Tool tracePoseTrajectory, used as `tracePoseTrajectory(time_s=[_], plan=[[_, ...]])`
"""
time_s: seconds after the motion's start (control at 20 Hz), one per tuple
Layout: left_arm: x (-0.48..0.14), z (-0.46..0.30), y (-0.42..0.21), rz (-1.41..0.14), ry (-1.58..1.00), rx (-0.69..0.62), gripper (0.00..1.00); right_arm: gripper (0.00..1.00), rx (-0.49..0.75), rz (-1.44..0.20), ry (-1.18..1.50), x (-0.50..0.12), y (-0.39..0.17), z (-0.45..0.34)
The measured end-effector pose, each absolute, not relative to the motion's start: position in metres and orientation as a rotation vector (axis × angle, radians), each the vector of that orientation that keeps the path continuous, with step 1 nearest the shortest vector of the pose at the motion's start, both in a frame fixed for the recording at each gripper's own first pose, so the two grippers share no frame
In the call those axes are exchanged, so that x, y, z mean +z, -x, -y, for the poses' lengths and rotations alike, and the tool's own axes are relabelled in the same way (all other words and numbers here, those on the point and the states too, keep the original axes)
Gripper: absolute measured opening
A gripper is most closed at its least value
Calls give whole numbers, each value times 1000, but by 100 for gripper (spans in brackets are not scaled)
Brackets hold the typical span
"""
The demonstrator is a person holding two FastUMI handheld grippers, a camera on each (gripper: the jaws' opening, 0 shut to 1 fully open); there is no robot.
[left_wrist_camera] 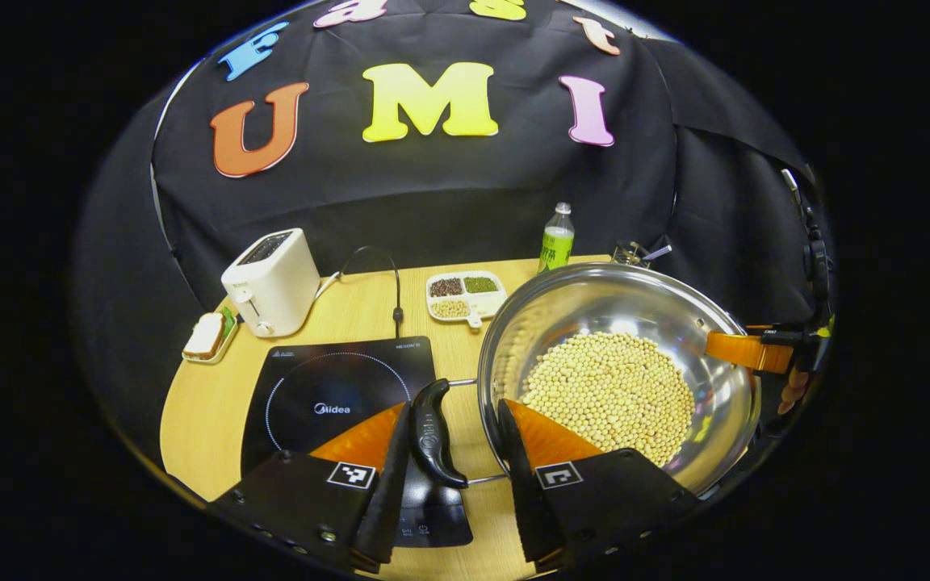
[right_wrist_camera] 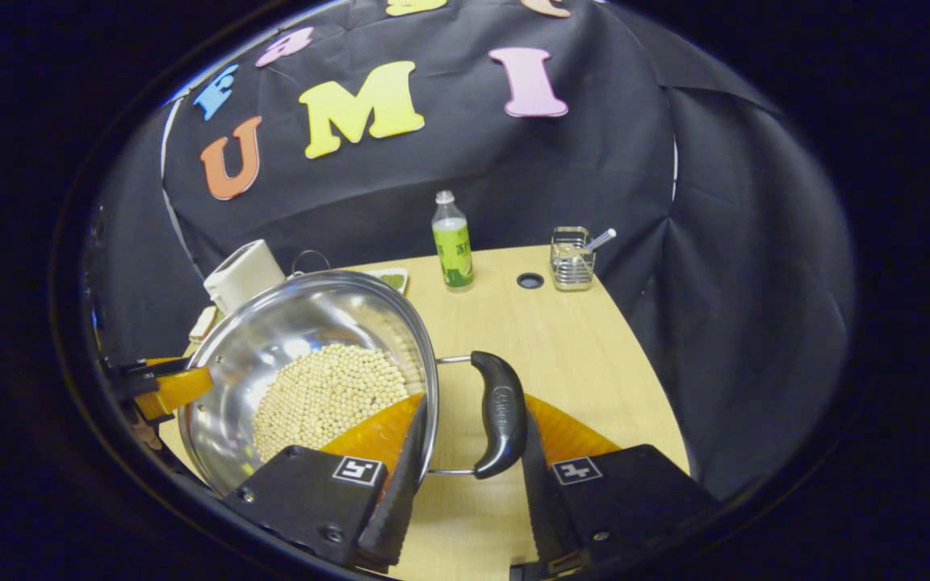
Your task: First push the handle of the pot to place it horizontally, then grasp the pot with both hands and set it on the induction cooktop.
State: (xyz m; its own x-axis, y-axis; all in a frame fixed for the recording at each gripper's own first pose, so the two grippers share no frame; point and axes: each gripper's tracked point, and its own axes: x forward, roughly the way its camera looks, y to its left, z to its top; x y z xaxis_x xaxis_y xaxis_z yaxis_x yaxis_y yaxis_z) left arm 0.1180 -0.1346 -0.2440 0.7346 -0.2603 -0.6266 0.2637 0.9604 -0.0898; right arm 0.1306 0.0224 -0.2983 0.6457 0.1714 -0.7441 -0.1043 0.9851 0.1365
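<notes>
Both handles of the round stainless-steel pot (left_wrist_camera: 618,339) of pale beans are straddled by parted jaws. Between the left gripper (left_wrist_camera: 457,432) fingers, a curved black side handle (left_wrist_camera: 435,433) is seen, seemingly touching one finger; the opposite black handle (right_wrist_camera: 498,413) is likewise bracketed by the right gripper (right_wrist_camera: 473,436). Ahead-left of the left gripper lies the black glass induction cooktop (left_wrist_camera: 336,387), beside the pot. Handles appear horizontal, so a two-sided lift is judged imminent.

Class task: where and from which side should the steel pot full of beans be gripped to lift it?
Grip the pot by its two black side handles, one gripper from each side, fingers straddling the grip. Each handle stands off the rim on wire arms, and the bean load probably calls for balanced two-sided support.
</notes>
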Motion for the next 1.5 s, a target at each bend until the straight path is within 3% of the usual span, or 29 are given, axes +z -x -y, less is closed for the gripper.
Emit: tracePoseTrajectory(time_s=[0.9, 1.5], plan=[[-164, 28, -124, -591, 45, -221, 57, 62, 288, -814, -117, -200, -132, -135], [-186, -59, -158, -596, 73, -122, 57, 62, 336, -837, -144, -227, -159, -245]])
